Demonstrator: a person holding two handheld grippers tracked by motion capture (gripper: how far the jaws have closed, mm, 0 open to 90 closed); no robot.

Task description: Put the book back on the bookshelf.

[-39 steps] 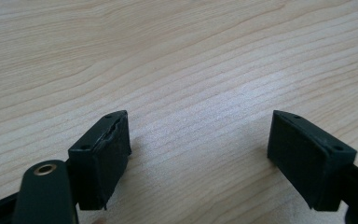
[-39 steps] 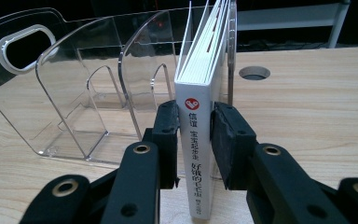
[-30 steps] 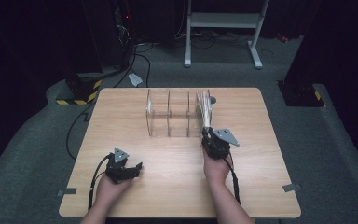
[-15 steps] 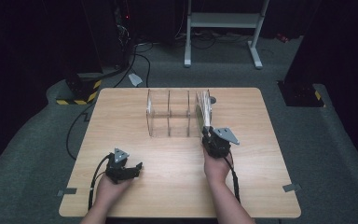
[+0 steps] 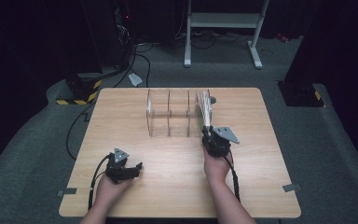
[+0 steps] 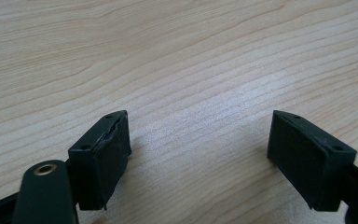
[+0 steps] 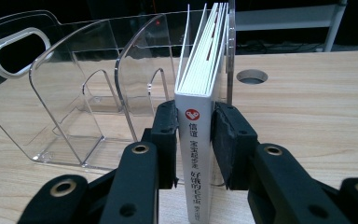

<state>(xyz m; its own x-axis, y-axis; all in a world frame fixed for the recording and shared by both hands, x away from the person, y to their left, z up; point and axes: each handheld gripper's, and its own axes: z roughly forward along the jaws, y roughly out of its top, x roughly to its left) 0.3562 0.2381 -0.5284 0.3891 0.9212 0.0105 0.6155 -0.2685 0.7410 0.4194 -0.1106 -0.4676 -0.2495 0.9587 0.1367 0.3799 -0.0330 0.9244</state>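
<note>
High view: you look from above your side of the table (image 5: 177, 186), forward and down; the whole top and the floor beyond fit in, so it sits far off.
Left gripper view: you look along the left gripper (image 6: 198, 154), angled down, very near the bare wood.
Right gripper view: you look nearly level along the right gripper (image 7: 195, 140), close up to the book (image 7: 200, 116) and rack (image 7: 74, 93), facing the table's far edge.
Shared: high and right gripper views both take in book (image 5: 204, 109), rack (image 5: 168, 112) and the hole (image 5: 213, 100) in the tabletop.
Shared, left: only tabletop wood.
</note>
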